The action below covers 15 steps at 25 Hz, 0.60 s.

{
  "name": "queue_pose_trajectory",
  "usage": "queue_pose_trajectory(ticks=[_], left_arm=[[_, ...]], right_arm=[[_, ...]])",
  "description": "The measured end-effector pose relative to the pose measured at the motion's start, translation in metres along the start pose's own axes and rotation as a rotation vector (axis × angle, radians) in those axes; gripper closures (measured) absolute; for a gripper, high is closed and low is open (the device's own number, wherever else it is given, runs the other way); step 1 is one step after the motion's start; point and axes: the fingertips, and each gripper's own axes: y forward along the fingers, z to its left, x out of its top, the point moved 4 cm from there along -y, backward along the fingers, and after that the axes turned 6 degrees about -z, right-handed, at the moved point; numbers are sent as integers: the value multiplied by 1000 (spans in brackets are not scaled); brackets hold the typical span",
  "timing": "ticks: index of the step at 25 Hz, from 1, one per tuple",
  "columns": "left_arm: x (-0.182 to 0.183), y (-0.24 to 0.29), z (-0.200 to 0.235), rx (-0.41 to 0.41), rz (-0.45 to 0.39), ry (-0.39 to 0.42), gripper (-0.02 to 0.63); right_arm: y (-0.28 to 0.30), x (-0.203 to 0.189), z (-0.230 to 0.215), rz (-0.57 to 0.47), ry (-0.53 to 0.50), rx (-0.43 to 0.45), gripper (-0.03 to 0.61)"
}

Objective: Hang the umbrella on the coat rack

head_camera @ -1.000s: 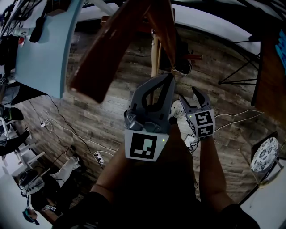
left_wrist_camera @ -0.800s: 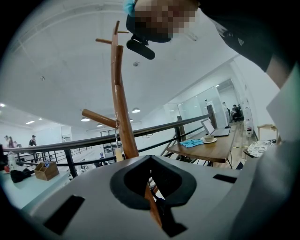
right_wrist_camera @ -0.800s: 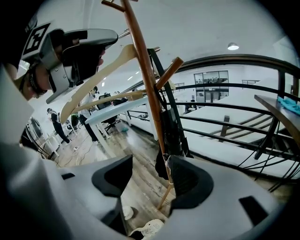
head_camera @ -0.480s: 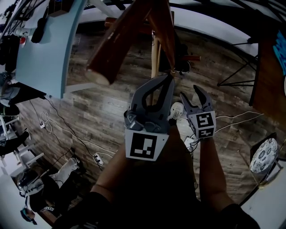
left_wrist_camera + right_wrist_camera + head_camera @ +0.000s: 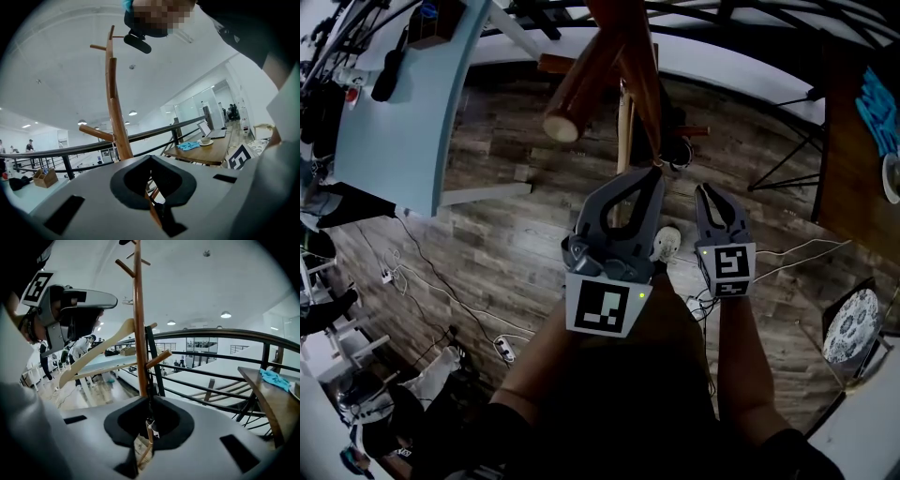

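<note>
The coat rack (image 5: 642, 94) rises just beyond both claws, with a pale hanger (image 5: 625, 122) beside its pole. A dark bundle (image 5: 678, 131) against the pole is probably the umbrella (hanging there). The left gripper (image 5: 652, 173) is pressed together. The right gripper (image 5: 712, 194), spread a second ago, is closing with nothing plainly between its jaws.

coat rack (image 5: 637, 75) warm reddish-brown wood, glossy | floor (image 5: 516, 234) grey-brown planks, streaky grain | table (image 5: 403, 112) pale blue | left gripper (image 5: 655, 172) grey shell, black jaw lining, black-and-white square marker | hanger (image 5: 101, 346) pale blond wood | railing (image 5: 211, 331) black | cloth (image 5: 276, 378) bright turquoise, on a brown desk (image 5: 262, 399)
</note>
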Motion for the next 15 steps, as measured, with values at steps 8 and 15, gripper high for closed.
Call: queue_pose_trajectory(ticks=[8, 15], left_arm=[[17, -10, 8, -36, -31, 17, 603], [29, -24, 18, -69, -54, 24, 603]], right_arm=[[-16, 51, 12, -115, 3, 20, 551], [-36, 105, 29, -210, -42, 37, 551]])
